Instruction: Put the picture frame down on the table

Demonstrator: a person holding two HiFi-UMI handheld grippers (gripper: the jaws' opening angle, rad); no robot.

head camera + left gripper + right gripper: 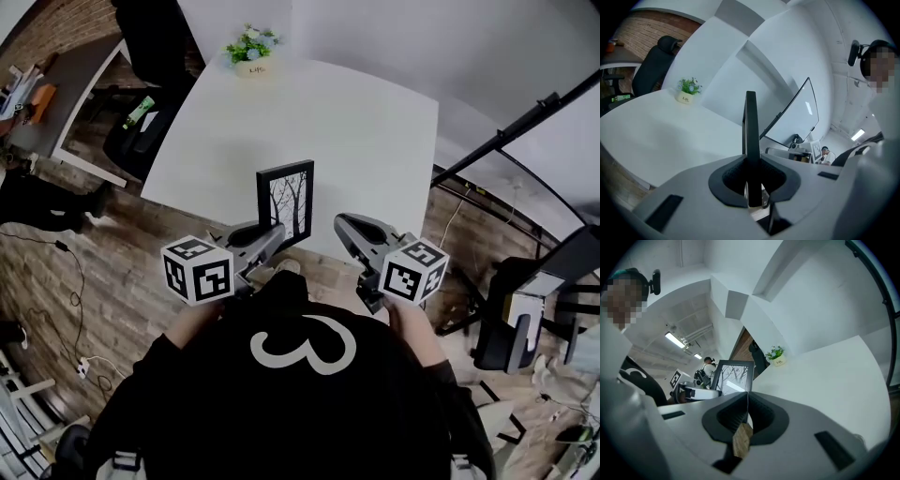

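my left hand-held gripper (751, 176) is clamped on the edge of the picture frame (287, 202), upright just ahead of it. my right hand-held gripper (747, 406), jaws together, holds nothing. the frame is at the near edge of the tabletop (366, 131), not yet set down.

Black top (300, 403) with black sleeves, filling the lower centre of the head view. You had a large white mark shaped like a 3 (303, 347) printed on it. Pale straps (122, 461) showed at the bottom corners.

Left gripper (278, 231) and right gripper (339, 223) had smooth grey shells with rounded noses and black textured pads (732, 180). The left cube (198, 270) and right cube (414, 272) were white with black square markers.

A black headset piece (854, 52) sat at the upper right of the left gripper view.
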